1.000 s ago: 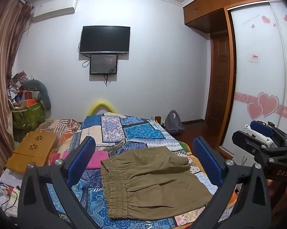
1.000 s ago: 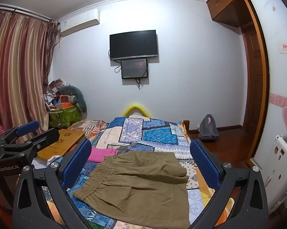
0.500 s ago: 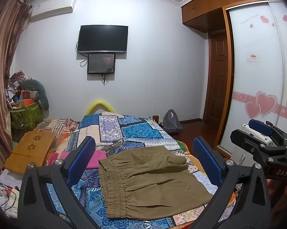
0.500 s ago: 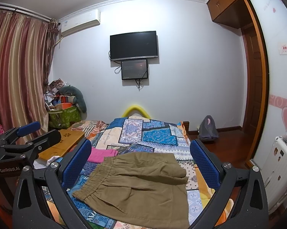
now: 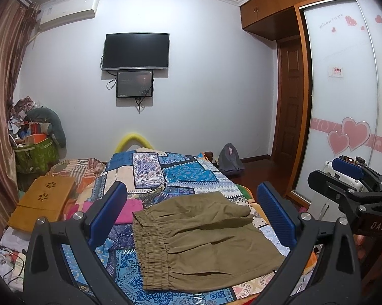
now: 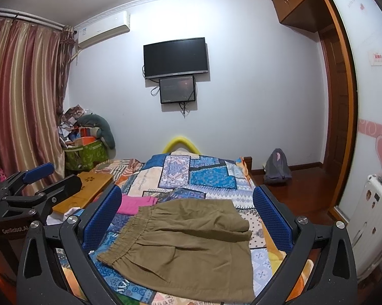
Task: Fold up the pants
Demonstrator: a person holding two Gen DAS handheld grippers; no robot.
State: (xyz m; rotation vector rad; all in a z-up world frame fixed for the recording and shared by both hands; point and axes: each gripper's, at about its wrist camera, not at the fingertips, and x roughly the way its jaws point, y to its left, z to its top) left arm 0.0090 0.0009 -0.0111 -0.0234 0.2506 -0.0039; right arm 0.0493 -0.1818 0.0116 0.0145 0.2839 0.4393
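Olive-brown pants [image 5: 198,239] lie folded flat on the patchwork bed cover [image 5: 180,175], elastic waistband toward the left. They also show in the right wrist view [image 6: 191,246]. My left gripper [image 5: 191,216] is open and empty, held above the pants with a blue pad on each side. My right gripper [image 6: 188,218] is open and empty, also above the pants. The right gripper appears at the right edge of the left wrist view [image 5: 353,193]; the left gripper appears at the left edge of the right wrist view [image 6: 36,190].
A pink garment [image 5: 130,209] lies on the bed left of the pants. A wooden lap table [image 5: 42,203] sits at the bed's left side. A grey bag [image 5: 229,161] stands on the floor. A wardrobe with heart decals [image 5: 351,127] is on the right.
Both grippers have shifted only slightly; the views have drifted a little. The pants lie as before and both grippers stay open.
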